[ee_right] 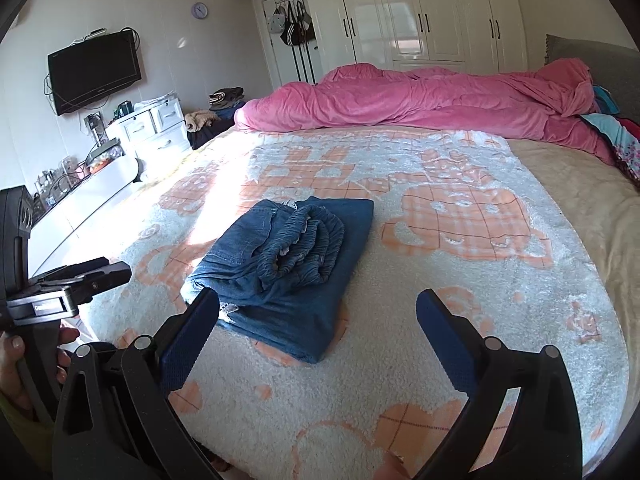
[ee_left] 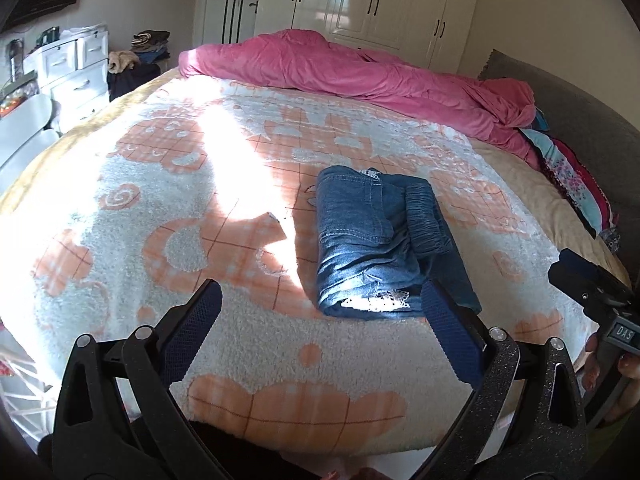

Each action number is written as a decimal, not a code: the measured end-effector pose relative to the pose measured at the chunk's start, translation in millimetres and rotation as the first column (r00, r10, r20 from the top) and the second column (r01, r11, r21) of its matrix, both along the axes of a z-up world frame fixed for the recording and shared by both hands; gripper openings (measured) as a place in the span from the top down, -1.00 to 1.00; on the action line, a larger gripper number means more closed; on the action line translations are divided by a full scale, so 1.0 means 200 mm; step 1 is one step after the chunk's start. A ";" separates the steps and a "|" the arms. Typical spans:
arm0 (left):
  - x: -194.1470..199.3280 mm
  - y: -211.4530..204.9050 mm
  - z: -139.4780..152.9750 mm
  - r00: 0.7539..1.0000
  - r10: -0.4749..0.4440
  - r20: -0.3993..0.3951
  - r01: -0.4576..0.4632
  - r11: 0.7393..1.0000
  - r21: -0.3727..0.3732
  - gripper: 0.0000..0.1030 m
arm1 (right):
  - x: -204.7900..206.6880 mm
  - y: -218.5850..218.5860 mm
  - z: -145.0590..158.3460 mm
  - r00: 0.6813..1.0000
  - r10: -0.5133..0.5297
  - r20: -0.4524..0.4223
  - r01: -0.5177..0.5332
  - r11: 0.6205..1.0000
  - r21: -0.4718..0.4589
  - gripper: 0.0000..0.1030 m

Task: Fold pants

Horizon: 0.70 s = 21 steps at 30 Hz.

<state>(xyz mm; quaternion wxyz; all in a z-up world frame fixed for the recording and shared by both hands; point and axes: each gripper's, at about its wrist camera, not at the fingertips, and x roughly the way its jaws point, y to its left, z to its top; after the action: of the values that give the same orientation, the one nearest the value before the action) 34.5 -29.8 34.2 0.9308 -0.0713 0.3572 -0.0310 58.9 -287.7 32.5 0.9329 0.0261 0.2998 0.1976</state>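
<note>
Two hand-held grippers, the left hand-held gripper point(ee_left: 320, 304) and the right hand-held gripper point(ee_right: 318, 312), are held wide apart and empty above the near edge of the bed point(ee_left: 120, 216). Folded blue denim pants point(ee_left: 380, 240) are laid on the orange-and-white blanket point(ee_right: 460, 248) just beyond both sets of fingertips, untouched.

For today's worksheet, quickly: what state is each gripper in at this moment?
Left gripper: jaws open, holding nothing.
Right gripper: jaws open, holding nothing; the folded jeans lie free on the bed.
</note>
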 end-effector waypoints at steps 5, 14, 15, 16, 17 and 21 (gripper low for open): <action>-0.04 -0.02 -0.04 1.000 -0.016 -0.015 0.015 1.000 -0.025 -0.82 | -0.04 0.00 -0.02 1.000 -0.007 0.009 0.008 0.999 -0.037 -0.91; -0.10 -0.03 -0.07 1.000 -0.018 -0.007 0.018 1.000 -0.014 -0.82 | -0.11 -0.01 -0.07 1.000 -0.012 -0.008 0.011 0.999 -0.044 -0.91; -0.11 -0.04 -0.07 1.000 -0.021 -0.007 0.021 1.000 -0.006 -0.82 | -0.11 -0.01 -0.08 1.000 -0.015 -0.013 0.015 0.999 -0.041 -0.91; -0.11 -0.04 -0.08 1.000 -0.022 -0.011 0.022 1.000 0.006 -0.82 | -0.12 0.00 -0.09 1.000 -0.015 -0.013 0.015 0.999 -0.043 -0.91; -0.11 -0.04 -0.09 1.000 -0.021 -0.018 0.021 1.000 0.010 -0.82 | -0.13 0.01 -0.10 1.000 -0.017 -0.010 0.016 0.998 -0.056 -0.91; -0.13 -0.04 -0.15 0.999 -0.027 -0.045 0.027 1.000 -0.005 -0.82 | -0.16 0.03 -0.16 1.000 -0.016 -0.018 0.014 0.995 -0.094 -0.91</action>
<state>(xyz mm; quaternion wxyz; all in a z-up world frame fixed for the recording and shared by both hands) 8.7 -38.1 5.0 0.9217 -0.0695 0.3791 -0.0427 26.6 -281.5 1.0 0.9317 -0.0138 0.3175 0.1761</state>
